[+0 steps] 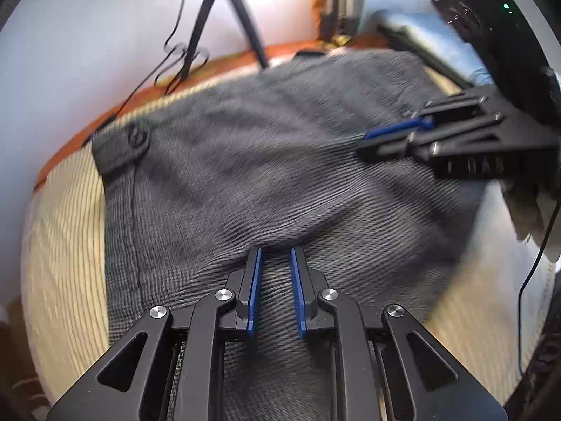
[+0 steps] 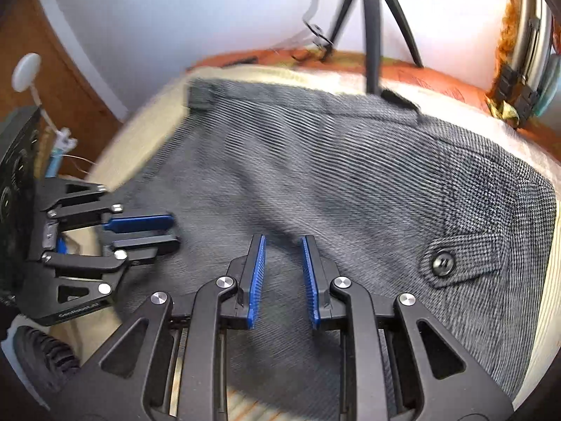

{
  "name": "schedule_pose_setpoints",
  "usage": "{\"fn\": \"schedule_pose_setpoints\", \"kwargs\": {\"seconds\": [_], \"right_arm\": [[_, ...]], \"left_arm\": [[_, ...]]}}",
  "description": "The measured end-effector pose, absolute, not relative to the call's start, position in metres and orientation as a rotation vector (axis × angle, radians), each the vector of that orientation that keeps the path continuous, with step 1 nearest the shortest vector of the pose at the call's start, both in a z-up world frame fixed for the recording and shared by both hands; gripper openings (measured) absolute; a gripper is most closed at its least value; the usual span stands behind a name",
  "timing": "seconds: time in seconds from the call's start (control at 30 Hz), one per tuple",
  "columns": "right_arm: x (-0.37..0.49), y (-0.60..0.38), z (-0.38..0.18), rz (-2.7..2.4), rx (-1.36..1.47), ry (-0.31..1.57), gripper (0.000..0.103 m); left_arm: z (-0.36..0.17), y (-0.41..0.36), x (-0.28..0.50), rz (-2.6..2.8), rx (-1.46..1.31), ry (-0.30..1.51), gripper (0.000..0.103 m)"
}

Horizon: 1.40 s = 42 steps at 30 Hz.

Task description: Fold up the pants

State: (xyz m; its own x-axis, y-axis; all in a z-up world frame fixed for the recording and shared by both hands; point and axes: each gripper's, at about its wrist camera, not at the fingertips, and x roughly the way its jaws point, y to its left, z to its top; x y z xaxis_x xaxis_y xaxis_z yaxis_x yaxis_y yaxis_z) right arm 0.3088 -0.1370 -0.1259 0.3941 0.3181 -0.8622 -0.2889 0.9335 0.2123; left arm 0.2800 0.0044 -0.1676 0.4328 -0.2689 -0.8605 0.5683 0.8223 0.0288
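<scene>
Grey checked pants (image 1: pixel 245 161) lie spread on a bed with a cream striped cover (image 1: pixel 63 231); a buttoned back pocket flap (image 1: pixel 135 137) shows at their left. In the right wrist view the pants (image 2: pixel 350 182) fill the middle, with the pocket button (image 2: pixel 443 263) at right. My left gripper (image 1: pixel 276 251) is open, its blue pads just over the cloth with nothing between them. My right gripper (image 2: pixel 283 238) is open too, low over the pants. Each gripper shows in the other's view: the right one (image 1: pixel 396 137) at right, the left one (image 2: pixel 154 231) at left.
A black tripod (image 1: pixel 224 17) stands behind the bed against a white wall. An orange bed frame edge (image 1: pixel 147 94) runs along the far side. A wooden cabinet with a white knob (image 2: pixel 26 72) is at far left. A black cable (image 1: pixel 536 256) hangs at right.
</scene>
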Motion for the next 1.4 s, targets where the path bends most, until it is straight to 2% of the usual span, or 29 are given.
{"fn": "schedule_pose_setpoints", "kwargs": {"seconds": [0.13,0.27,0.4,0.57,0.67,0.8,0.87,1.0,1.27,1.37,1.4], "right_arm": [[0.319,-0.159,-0.135,0.381,0.138,1.091,0.02],[0.307,-0.176,-0.111,0.318,0.179,1.068,0.023],[0.256,-0.213,-0.075,0.209,0.239,0.992,0.04],[0.202,-0.262,-0.072,0.058,0.402,0.977,0.042],[0.188,-0.277,-0.086,0.017,0.498,1.002,0.058],[0.185,-0.288,-0.106,-0.001,0.576,1.045,0.059],[0.186,-0.293,-0.112,0.013,0.629,1.046,0.059],[0.188,-0.302,-0.134,0.035,0.815,1.041,0.059],[0.197,-0.301,-0.141,-0.012,0.906,0.958,0.059],[0.199,-0.297,-0.136,-0.02,0.848,0.961,0.055],[0.2,-0.296,-0.136,-0.02,0.838,0.959,0.051]], "left_arm": [[-0.168,0.013,0.277,-0.544,0.305,0.976,0.019],[-0.144,0.014,0.276,-0.542,0.261,0.984,0.019],[-0.115,-0.004,0.282,-0.564,0.251,0.931,0.019],[-0.114,-0.056,0.293,-0.584,0.313,0.878,0.019],[-0.135,-0.079,0.302,-0.564,0.369,0.882,0.021],[-0.17,-0.079,0.316,-0.526,0.346,0.969,0.022],[-0.171,-0.075,0.315,-0.539,0.33,0.945,0.024],[-0.158,-0.073,0.313,-0.523,0.343,0.925,0.024],[-0.123,-0.097,0.344,-0.493,0.304,0.873,0.025],[-0.131,-0.109,0.355,-0.469,0.322,0.845,0.026],[-0.139,-0.114,0.36,-0.447,0.35,0.845,0.026]]}}
